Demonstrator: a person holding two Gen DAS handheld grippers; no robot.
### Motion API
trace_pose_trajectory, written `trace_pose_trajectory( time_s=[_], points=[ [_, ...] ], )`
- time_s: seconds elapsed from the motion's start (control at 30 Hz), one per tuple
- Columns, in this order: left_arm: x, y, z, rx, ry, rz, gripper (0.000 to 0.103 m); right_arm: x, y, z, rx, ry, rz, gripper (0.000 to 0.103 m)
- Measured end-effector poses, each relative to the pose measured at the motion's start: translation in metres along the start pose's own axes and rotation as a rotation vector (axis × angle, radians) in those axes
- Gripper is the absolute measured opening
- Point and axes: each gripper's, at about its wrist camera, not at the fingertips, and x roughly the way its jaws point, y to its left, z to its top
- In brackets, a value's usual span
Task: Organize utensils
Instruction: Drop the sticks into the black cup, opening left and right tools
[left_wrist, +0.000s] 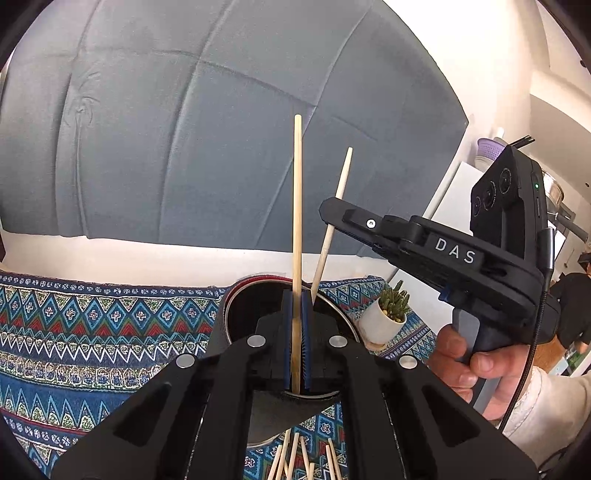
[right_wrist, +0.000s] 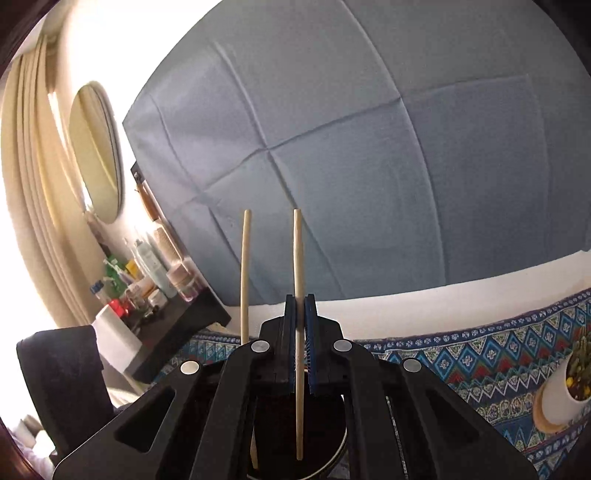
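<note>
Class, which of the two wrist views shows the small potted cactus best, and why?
The left wrist view: the potted cactus stands whole, spikes and white pot clear, on the patterned cloth beside the dark cup. The right wrist view catches it only at the right edge, stretched and blurred by the fisheye.

Blue padded headboard (right_wrist: 369, 147), cream curtains (right_wrist: 33, 184), oval mirror (right_wrist: 96, 151).

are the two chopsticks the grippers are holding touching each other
Apart. The right wrist view shows the right gripper's chopstick and the left gripper's chopstick standing side by side with blue backdrop plainly visible between them along their length.
</note>
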Motion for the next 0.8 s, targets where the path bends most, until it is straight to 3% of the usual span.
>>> trace_pose_trajectory(
  time_s=[0.23,0.47,0.63,0.8],
  points=[
    [-0.005,-0.002,-0.006,0.012,0.026,0.024,0.005,-0.003,0.000,-0.020,-0.010,0.066,-0.023,0.007],
    [-0.018,-0.004,-0.008,0.013,0.032,0.050,0.005,-0.015,0.005,-0.024,-0.036,0.079,-0.068,0.009],
    [-0.029,-0.005,-0.009,0.002,0.033,0.063,0.013,-0.026,0.009,-0.023,-0.036,0.079,-0.072,0.009],
    [-0.038,-0.008,-0.010,-0.003,0.043,0.069,0.020,-0.038,0.014,-0.021,-0.035,0.075,-0.089,0.027]
  ],
)
